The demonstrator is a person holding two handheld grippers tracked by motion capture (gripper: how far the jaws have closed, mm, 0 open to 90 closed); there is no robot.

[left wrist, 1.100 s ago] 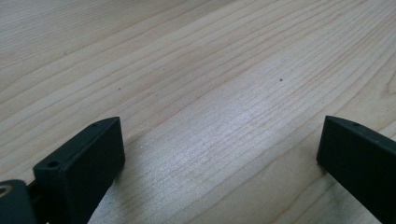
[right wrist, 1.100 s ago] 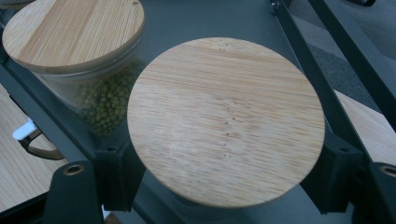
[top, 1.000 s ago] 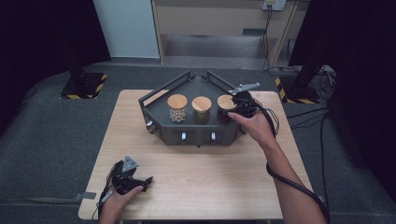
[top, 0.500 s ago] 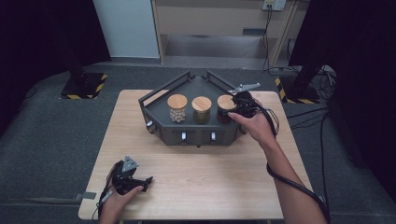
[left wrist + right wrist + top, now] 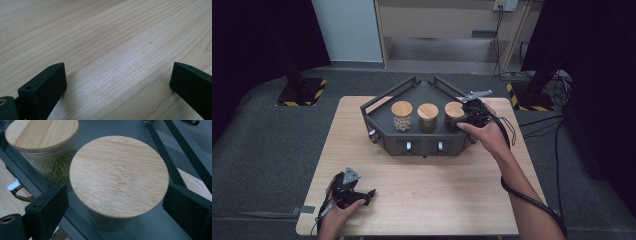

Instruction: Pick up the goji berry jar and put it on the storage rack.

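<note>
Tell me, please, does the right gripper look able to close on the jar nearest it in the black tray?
Probably yes. The right gripper, its jaws having just been opening, now stands open on either side of the rightmost jar, with nothing between pads and jar. The green-bean jar sits clear to one side.

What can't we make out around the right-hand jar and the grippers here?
- Contents of the right jar: right gripper view, its own wooden lid covers them; high view, too small.
- Right gripper pad contact: high view, hand hides it.
- Left gripper body: left gripper view, cut off by the bottom edge.
- Tray front knobs: high view, too small.
</note>
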